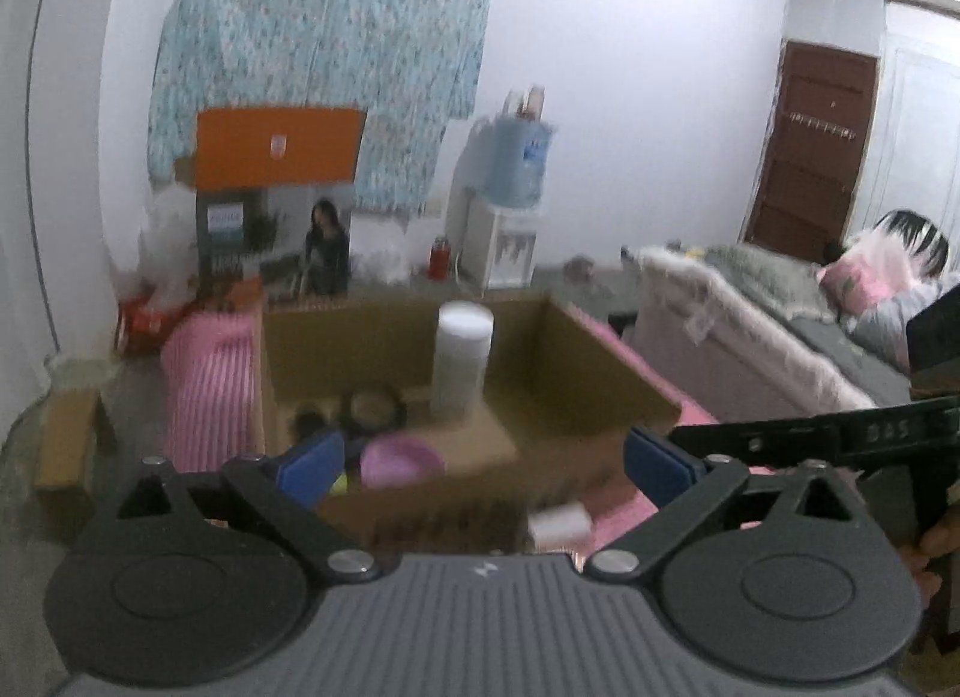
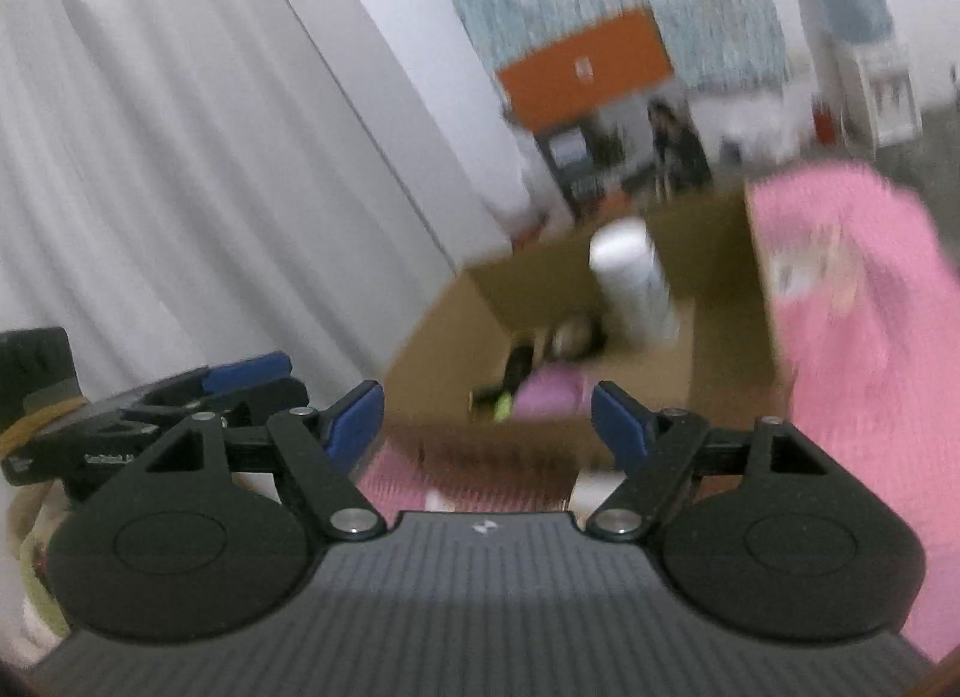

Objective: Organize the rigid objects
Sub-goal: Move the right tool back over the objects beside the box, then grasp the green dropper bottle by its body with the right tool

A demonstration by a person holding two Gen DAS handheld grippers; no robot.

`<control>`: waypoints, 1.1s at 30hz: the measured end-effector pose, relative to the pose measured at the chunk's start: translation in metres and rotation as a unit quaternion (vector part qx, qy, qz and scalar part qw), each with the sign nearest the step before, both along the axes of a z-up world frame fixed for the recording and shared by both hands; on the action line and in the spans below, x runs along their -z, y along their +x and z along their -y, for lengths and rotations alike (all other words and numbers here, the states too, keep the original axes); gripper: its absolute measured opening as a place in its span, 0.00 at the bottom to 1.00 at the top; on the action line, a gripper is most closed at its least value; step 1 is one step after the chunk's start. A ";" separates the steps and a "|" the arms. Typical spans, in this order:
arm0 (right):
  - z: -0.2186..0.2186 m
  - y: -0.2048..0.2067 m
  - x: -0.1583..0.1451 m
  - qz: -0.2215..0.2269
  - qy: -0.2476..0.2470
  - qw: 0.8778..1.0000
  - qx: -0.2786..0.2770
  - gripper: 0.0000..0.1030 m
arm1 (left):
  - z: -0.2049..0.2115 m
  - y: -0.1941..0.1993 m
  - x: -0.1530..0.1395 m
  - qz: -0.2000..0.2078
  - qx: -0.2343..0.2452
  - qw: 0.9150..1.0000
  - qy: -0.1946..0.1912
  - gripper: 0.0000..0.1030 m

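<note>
An open cardboard box (image 1: 606,361) stands on a pink cloth in front of me. Inside it are an upright white cylinder bottle (image 1: 461,358), a purple bowl (image 1: 401,460), a round dark-rimmed item (image 1: 371,406) and small dark things. My left gripper (image 1: 480,466) is open and empty, just short of the box's near wall. In the right wrist view the same box (image 2: 720,337), white bottle (image 2: 636,283) and purple bowl (image 2: 552,397) show, blurred. My right gripper (image 2: 487,418) is open and empty before the box. The left gripper (image 2: 240,379) shows at its left.
A small white block (image 1: 561,520) lies on the pink cloth (image 1: 210,385) by the box's near wall. An orange box (image 1: 279,145), a water dispenser (image 1: 501,223), a red bottle (image 1: 439,258) stand behind. A bed (image 1: 780,325) is at right; a white curtain (image 2: 180,157) at left.
</note>
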State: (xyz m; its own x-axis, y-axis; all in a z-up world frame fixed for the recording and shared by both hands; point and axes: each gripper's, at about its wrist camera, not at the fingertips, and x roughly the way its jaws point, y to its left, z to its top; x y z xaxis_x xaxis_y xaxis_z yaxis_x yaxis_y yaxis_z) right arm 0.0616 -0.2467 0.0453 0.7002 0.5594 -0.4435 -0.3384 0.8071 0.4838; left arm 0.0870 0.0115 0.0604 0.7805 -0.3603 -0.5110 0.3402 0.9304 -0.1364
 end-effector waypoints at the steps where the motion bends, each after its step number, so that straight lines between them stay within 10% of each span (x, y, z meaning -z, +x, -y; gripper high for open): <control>1: -0.005 -0.003 0.009 -0.013 -0.001 1.000 -0.003 0.73 | 0.000 -0.003 0.008 -0.011 0.001 1.000 0.004 0.97; 22: -0.055 0.002 0.046 -0.048 -0.064 0.997 -0.024 0.68 | 0.007 -0.019 0.078 -0.038 -0.008 0.999 0.024 0.95; 33: -0.084 0.027 0.050 -0.042 -0.098 0.992 -0.072 0.48 | 0.022 0.001 0.107 -0.055 0.015 0.998 0.034 0.73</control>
